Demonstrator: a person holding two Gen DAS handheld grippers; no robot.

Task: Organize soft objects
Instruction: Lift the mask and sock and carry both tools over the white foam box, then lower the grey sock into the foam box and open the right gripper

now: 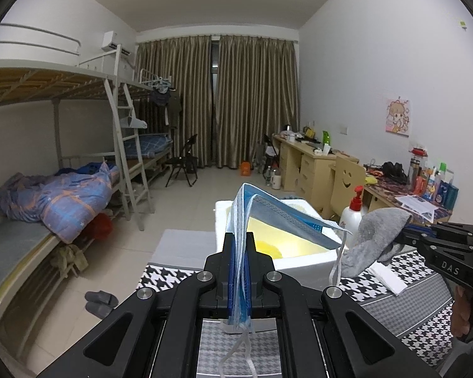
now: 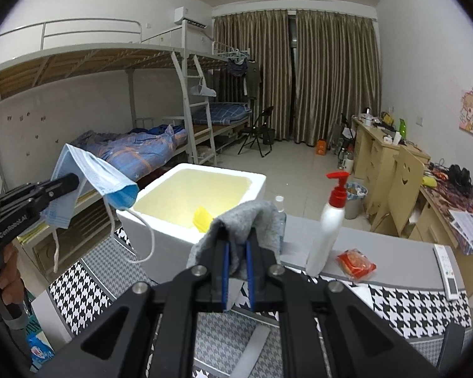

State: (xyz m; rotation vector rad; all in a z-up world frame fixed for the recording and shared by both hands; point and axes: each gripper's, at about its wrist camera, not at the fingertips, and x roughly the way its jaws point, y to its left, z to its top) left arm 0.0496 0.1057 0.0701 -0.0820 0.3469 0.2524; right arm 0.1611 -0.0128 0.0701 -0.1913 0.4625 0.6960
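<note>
My left gripper point(image 1: 239, 239) is shut on a blue surgical mask point(image 1: 283, 217), which drapes over its tips with the white ear loops hanging down. In the right wrist view the same mask point(image 2: 91, 173) hangs left of a white foam box point(image 2: 160, 239). My right gripper point(image 2: 236, 242) is shut on a grey fuzzy sock point(image 2: 252, 217), held just in front of the box's near right corner. From the left wrist view the sock point(image 1: 375, 236) hangs right of the box point(image 1: 306, 261). Inside the box lies something yellow point(image 2: 202, 217).
A white pump bottle with a red top point(image 2: 328, 230), a red snack packet point(image 2: 356, 264) and a remote point(image 2: 446, 267) sit on the houndstooth-covered table point(image 2: 410, 308). A folded white tissue point(image 1: 388, 277) lies near the box. A bunk bed stands left, desks stand right.
</note>
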